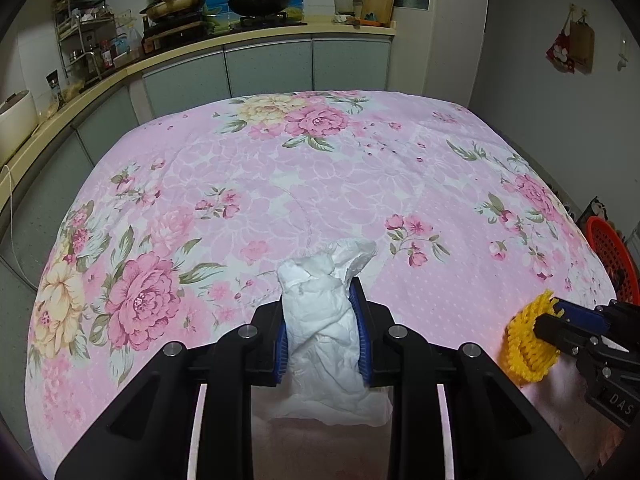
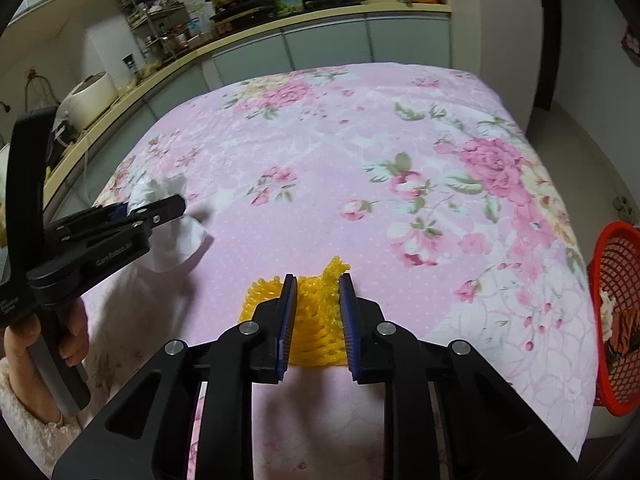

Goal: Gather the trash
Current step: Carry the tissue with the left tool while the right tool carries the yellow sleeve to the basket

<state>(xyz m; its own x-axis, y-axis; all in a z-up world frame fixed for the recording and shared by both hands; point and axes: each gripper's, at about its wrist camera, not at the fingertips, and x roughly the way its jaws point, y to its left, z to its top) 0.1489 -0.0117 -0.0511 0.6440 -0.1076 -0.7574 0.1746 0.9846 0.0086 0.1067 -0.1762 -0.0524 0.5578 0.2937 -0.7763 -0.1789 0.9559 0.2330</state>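
My left gripper (image 1: 322,300) is shut on a crumpled white tissue (image 1: 324,332) and holds it just above the pink floral tablecloth (image 1: 280,184). It also shows at the left of the right wrist view (image 2: 176,204), with the tissue (image 2: 176,236) hanging from it. My right gripper (image 2: 318,284) is shut on a yellow foam net (image 2: 316,320), low over the cloth near the table's front. In the left wrist view the right gripper (image 1: 550,312) holds the yellow net (image 1: 524,344) at the lower right.
A red mesh basket (image 2: 616,320) with some scraps inside stands off the table's right edge; it also shows in the left wrist view (image 1: 612,256). A kitchen counter (image 1: 120,76) with pans, bottles and a rack runs along the far and left sides.
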